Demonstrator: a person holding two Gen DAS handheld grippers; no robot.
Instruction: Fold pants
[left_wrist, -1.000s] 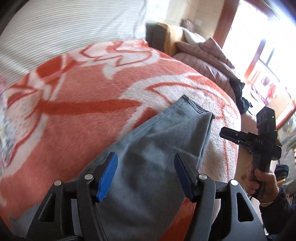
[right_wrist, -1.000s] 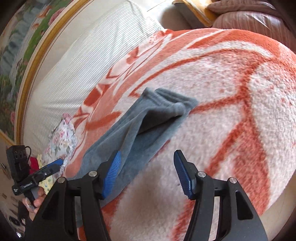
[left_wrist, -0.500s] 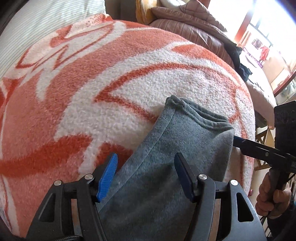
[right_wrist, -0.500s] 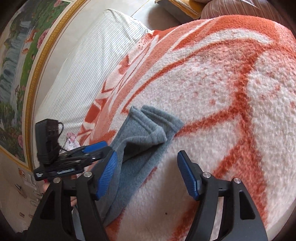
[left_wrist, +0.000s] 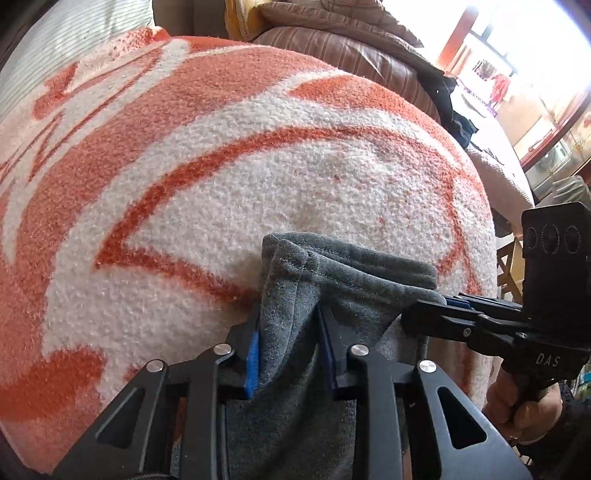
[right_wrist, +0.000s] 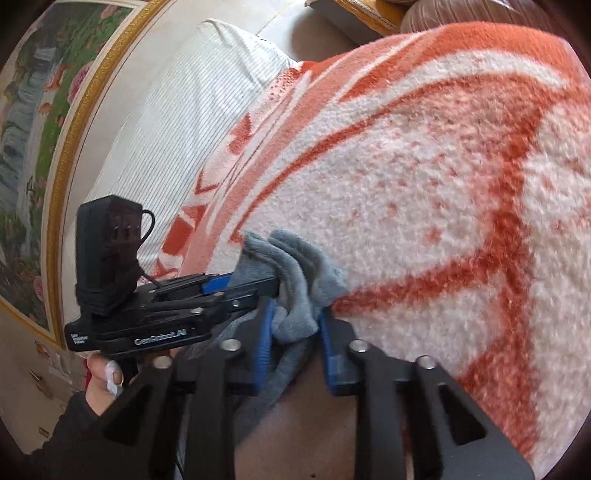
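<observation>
Pinching grey fleece pants (left_wrist: 295, 306) hem now, jaws open a second ago | left gripper (left_wrist: 290, 354) and right gripper (right_wrist: 295, 336) both clamped on cuffs directly ahead, on orange-white blanket (left_wrist: 221, 166) | ready to lift and fold.

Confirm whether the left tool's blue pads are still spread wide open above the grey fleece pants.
No: the left tool has its blue pads pressed against a bunched fold of the grey fleece pants.
</observation>
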